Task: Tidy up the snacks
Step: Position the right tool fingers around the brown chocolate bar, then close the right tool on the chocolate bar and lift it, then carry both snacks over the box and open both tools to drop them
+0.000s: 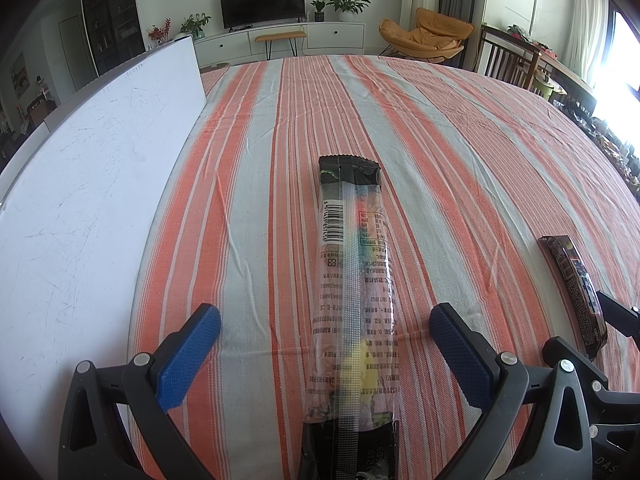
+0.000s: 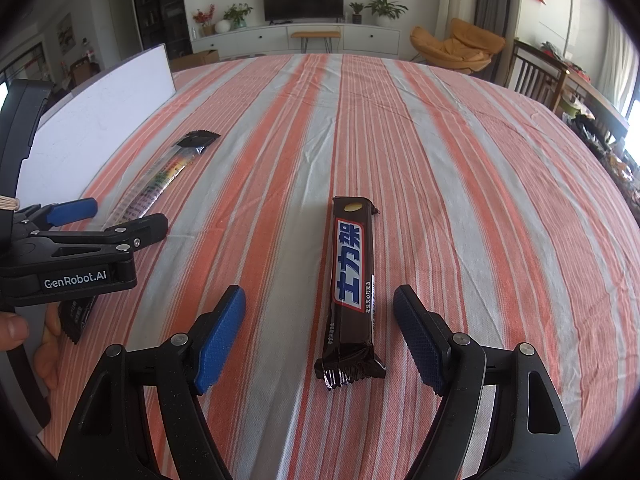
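Both grippers are wide open and hold nothing. The right gripper (image 2: 320,336) has the chocolate bar (image 2: 354,280) between its pads, pointing to 12 o'clock. The left gripper (image 1: 324,344) sits around the long candy pack (image 1: 352,280). Squeeze each snack gently in the middle, then lift it off the striped cloth (image 2: 480,200).

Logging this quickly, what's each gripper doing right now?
Left gripper: open, astride the clear candy packet.
Right gripper: open, astride the chocolate bar.

Two snack packs lying flat on striped cloth

A long clear-wrapped snack stick (image 1: 352,280) is lying lengthwise, dark end pointing toward 12 o'clock; a brown chocolate bar (image 2: 354,280) is lying parallel at its 3 o'clock, well apart.
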`<state>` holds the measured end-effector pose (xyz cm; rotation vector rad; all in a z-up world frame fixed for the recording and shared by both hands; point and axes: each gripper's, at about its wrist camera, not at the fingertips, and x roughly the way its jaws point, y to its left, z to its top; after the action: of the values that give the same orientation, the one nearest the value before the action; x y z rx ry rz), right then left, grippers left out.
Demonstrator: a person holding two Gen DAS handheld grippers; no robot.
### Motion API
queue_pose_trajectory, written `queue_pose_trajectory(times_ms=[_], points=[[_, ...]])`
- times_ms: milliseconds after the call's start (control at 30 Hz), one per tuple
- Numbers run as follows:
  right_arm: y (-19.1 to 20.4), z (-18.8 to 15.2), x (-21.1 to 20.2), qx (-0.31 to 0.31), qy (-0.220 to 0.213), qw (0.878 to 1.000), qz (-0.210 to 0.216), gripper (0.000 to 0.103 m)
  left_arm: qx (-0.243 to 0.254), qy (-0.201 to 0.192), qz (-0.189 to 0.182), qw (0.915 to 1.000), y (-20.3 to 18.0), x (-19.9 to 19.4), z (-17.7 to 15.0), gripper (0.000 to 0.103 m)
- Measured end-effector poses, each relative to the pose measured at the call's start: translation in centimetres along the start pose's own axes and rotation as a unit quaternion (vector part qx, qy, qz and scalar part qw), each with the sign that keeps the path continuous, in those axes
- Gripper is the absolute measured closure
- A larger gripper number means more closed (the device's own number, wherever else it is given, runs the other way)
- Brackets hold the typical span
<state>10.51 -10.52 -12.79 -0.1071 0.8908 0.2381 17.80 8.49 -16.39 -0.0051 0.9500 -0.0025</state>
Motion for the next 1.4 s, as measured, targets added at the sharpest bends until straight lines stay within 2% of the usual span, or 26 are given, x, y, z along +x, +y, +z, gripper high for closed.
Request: queue_pose_trajectory(times_ms=[67,133,200,267,367,467,500,600,700,767,800,833,867,1000,1100,1267,1400], points=[[-0.1,0.0,0.0,0.000,0.000,1.000,0.002,0.023,0.001,0.001,-0.001,1.0000,0.0,0.1,0.0,0.000],[-0.4,0.0,-0.2,0.000,0.006,1.000,0.020,0.020,0.012,0.029,-0.011,0.9994,0.0,0.3,0.5,0.000],[-1.5,0.6,-0.5,0.018,0.033,0.998,0.058,0.021,0.026,0.071,-0.021,0.9969,-0.2,0.6,1.2,0.000],[-3.4,1.3,-0.8,0.068,0.062,0.991,0.095,0.020,0.031,0.094,-0.039,0.9943,-0.5,0.5,1.4,0.000],[-5.3,2.7,-0.5,0.104,0.111,0.985,0.082,0.020,0.028,0.109,-0.047,0.9926,-1.1,0.5,1.8,0.001],[-4.7,4.0,0.5,0.068,0.151,0.983,0.074,0.021,0.033,0.105,-0.029,0.9935,-1.6,-0.1,2.0,0.019],[-4.2,4.3,0.7,0.054,0.157,0.984,0.068,0.023,0.037,0.102,-0.023,0.9938,-1.7,-0.3,2.1,0.029],[-2.9,5.1,1.3,0.029,0.171,0.983,0.054,0.023,0.034,0.096,-0.030,0.9944,-1.2,-1.0,1.9,0.049],[-2.2,5.2,1.5,0.016,0.181,0.983,0.041,0.023,0.028,0.090,-0.041,0.9947,-0.4,-1.3,1.6,0.055],[-1.8,5.3,1.7,0.004,0.189,0.981,0.031,0.023,0.026,0.085,-0.040,0.9952,0.0,-1.4,1.5,0.069],[-1.6,5.2,1.7,-0.003,0.195,0.980,0.026,0.028,0.025,0.084,-0.042,0.9953,0.1,-1.5,1.6,0.076],[-1.4,5.2,2.0,-0.011,0.204,0.979,0.021,0.067,0.018,0.085,-0.051,0.9949,0.3,-1.5,1.6,0.087],[-1.4,5.2,2.1,-0.016,0.212,0.977,0.009,0.083,0.007,0.088,-0.065,0.9940,0.6,-1.6,1.7,0.091],[-2.1,6.0,0.6,-0.003,0.201,0.980,0.014,0.085,-0.030,0.068,-0.107,0.9915,1.4,-4.1,1.3,0.092],[-3.0,6.2,-1.7,0.019,0.182,0.982,0.037,0.085,-0.054,0.051,-0.146,0.9865,1.5,-6.9,0.3,0.092],[-4.0,5.7,-4.1,0.055,0.173,0.981,0.070,0.085,-0.083,0.041,-0.210,0.9733,1.0,-11.0,-1.7,0.092],[-2.4,6.5,-7.1,0.060,0.151,0.981,0.107,0.085,-0.111,0.002,-0.253,0.9611,3.0,-16.7,-1.5,0.092]])
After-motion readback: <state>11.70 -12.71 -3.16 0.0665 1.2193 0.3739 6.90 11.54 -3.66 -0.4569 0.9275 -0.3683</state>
